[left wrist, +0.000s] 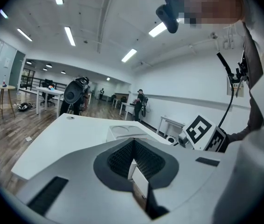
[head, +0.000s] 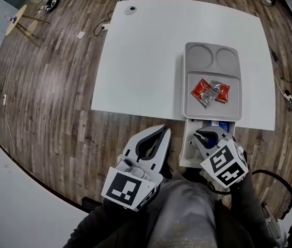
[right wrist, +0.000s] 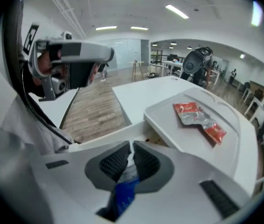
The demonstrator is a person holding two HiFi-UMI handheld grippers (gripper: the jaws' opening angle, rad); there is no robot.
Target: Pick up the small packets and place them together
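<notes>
right gripper view: right claw (right wrist: 131,142) pinches what looks like a blue-white packet (right wrist: 125,190); left claw (left wrist: 134,140) closed, empty.

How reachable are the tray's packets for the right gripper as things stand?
Probably yes: the right gripper, shut on a blue packet, is over the white box just short of the tray, and nothing stands between it and the red and silver packets.

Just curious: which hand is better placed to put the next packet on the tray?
Right: the right tool grips a blue packet beside the tray; the left tool is shut, empty, off the table.
</notes>
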